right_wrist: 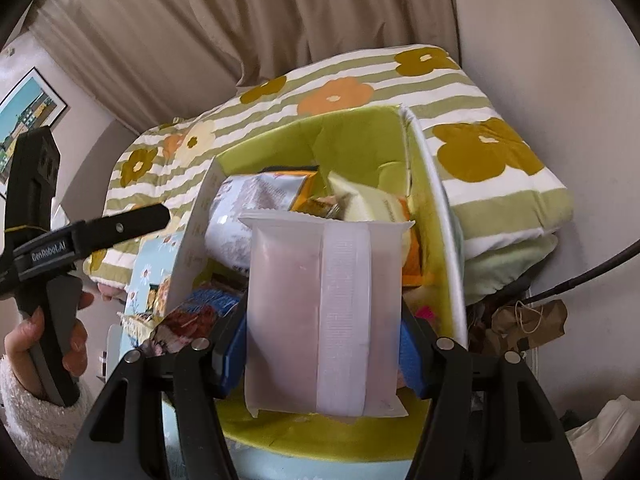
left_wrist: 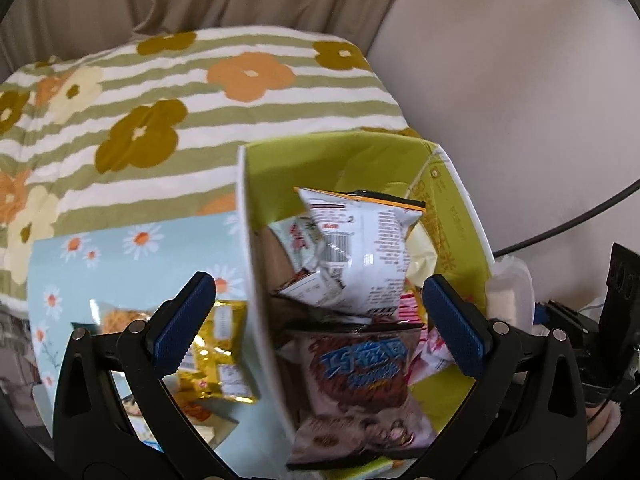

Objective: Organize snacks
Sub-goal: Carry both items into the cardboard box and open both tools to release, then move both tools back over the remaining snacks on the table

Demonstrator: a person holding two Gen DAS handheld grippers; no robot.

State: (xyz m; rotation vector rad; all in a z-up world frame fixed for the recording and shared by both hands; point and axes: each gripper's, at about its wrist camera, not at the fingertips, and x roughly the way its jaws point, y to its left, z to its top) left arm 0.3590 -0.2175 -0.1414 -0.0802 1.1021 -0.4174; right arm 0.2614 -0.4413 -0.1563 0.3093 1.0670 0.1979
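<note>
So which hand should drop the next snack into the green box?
Right. Its jaws grip a frosted white packet directly over the green box. The left gripper is open and holds nothing, straddling the box wall.

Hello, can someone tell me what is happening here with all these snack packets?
A person with a gripper in each hand is putting snacks into a green box beside a flowered quilt. The right gripper is shut on a frosted white packet over the box. The left gripper is open and empty above the box, over a brown packet lying inside. Several packets are already in the box. A gold packet lies outside it on the blue daisy cloth.
</note>
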